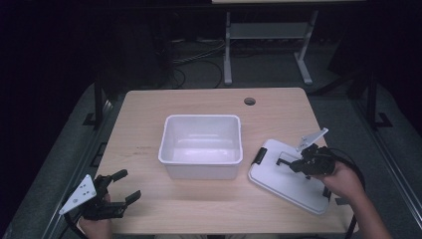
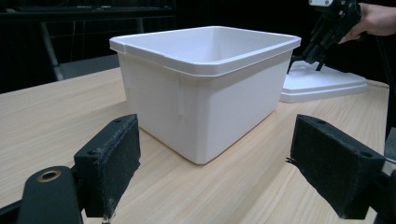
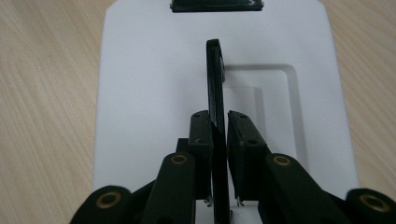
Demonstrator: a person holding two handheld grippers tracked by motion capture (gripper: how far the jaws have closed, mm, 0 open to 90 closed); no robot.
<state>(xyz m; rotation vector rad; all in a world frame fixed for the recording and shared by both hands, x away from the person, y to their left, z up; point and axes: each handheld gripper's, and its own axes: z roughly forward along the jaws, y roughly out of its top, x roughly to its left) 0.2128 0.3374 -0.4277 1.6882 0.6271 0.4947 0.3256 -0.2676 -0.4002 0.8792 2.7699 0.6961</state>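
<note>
my right hand-held gripper (image 3: 219,135) is clamped on the black handle (image 3: 215,93) of the white lid (image 1: 288,177), lying on the tabletop (image 1: 149,114) right of the white bin (image 1: 201,149). my left hand-held gripper (image 1: 127,186) sits wide open, empty, near the tabletop's front-left edge.

The tub (image 1: 201,147) sits mid-table (image 1: 149,109); the lid (image 1: 291,177) lies flat just to its right, handle (image 3: 215,116) standing up on top, clamped in the right gripper (image 1: 284,162).
</note>
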